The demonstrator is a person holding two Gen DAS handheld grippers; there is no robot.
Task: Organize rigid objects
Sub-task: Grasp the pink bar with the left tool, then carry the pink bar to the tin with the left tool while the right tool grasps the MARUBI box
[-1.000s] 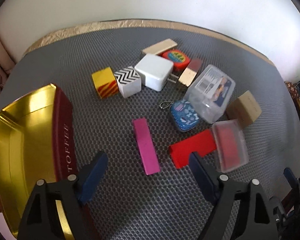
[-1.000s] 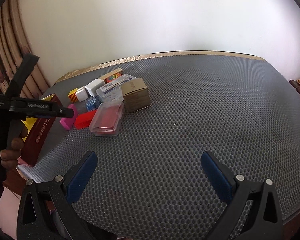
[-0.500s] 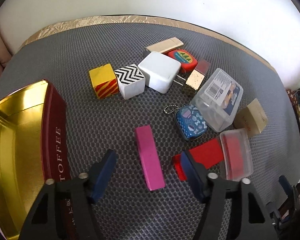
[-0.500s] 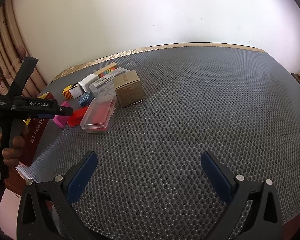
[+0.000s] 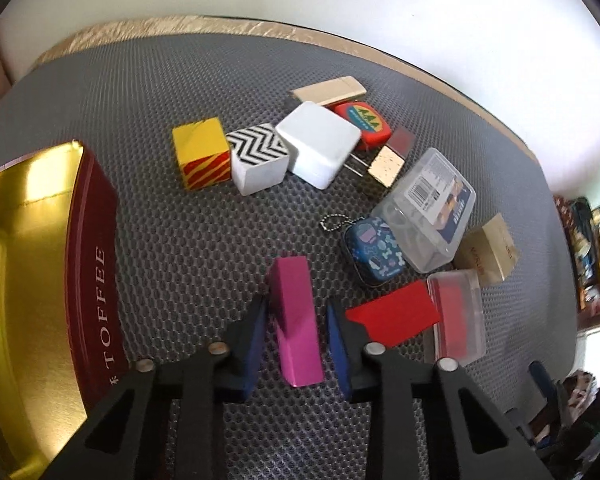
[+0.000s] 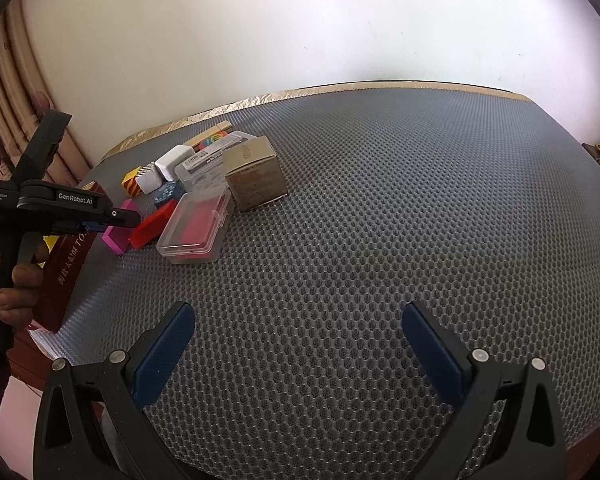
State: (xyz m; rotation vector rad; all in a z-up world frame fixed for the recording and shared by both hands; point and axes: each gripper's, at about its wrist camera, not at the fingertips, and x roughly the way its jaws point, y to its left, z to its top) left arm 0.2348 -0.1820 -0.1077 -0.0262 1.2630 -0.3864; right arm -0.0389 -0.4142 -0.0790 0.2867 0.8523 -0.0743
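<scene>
"TOFFEE" is read in pale capitals on the dark red side of an open tin (image 5: 96,264) at the left of the left wrist view; its gold interior is seen to hold nothing. In the right wrist view the same tin (image 6: 66,264) is partly hidden, and pale characters ahead of "TO" are made out on it, too small to be read. "GenRobot.AI" is printed on the left gripper (image 6: 118,216), shown from the side only in that view, with fingers of a hand (image 6: 18,280) wrapped around its handle.

The left gripper (image 5: 296,320) is seen closed narrowly on a magenta block (image 5: 296,320), which lies low in the frame's centre on the grey honeycomb mat (image 5: 180,220); both blue pads are pressed to its long sides. A red block (image 5: 392,314) lies just to its right.

A barcode label is carried by a clear plastic box (image 5: 428,210), whose contents cannot be told. A second clear lidded case (image 6: 194,228) is seen with something red inside.

The right gripper (image 6: 298,348) is held wide apart over bare mat, nothing between its jaws.
</scene>
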